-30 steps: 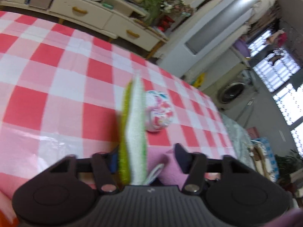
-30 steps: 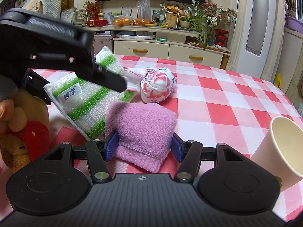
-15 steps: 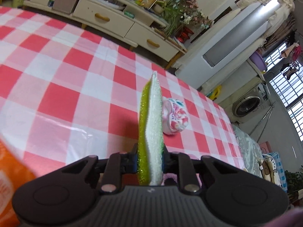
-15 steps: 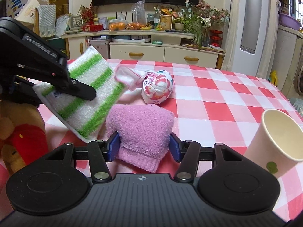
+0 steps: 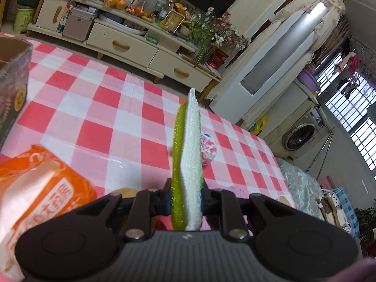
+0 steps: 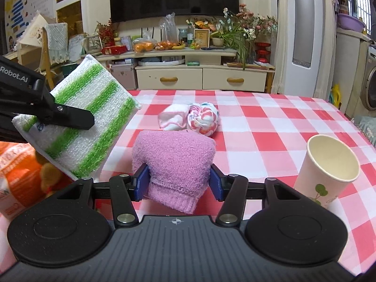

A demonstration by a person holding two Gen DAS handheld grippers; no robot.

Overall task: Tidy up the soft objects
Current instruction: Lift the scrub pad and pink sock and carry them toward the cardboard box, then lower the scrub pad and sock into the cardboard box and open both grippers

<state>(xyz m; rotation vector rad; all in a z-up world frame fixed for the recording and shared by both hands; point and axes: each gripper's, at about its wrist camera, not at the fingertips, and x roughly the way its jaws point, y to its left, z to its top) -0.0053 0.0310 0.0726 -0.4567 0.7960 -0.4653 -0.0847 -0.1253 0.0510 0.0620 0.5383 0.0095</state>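
Here, left tool [image 5: 185,199] clamps one striped sponge [image 6: 80,119]; right tool [image 6: 178,183] grips one purple cloth [image 6: 174,162].

Checked table [image 6: 270,122], paper cup [image 6: 326,171], floral bundle [image 6: 203,122]

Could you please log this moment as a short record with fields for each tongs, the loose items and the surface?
left tongs: shut on sponge, held off the table
right tongs: around pink cloth, pads at its sides; cloth rests on table
loose items: floral bundle, paper cup, orange pack
surface: checked tablecloth
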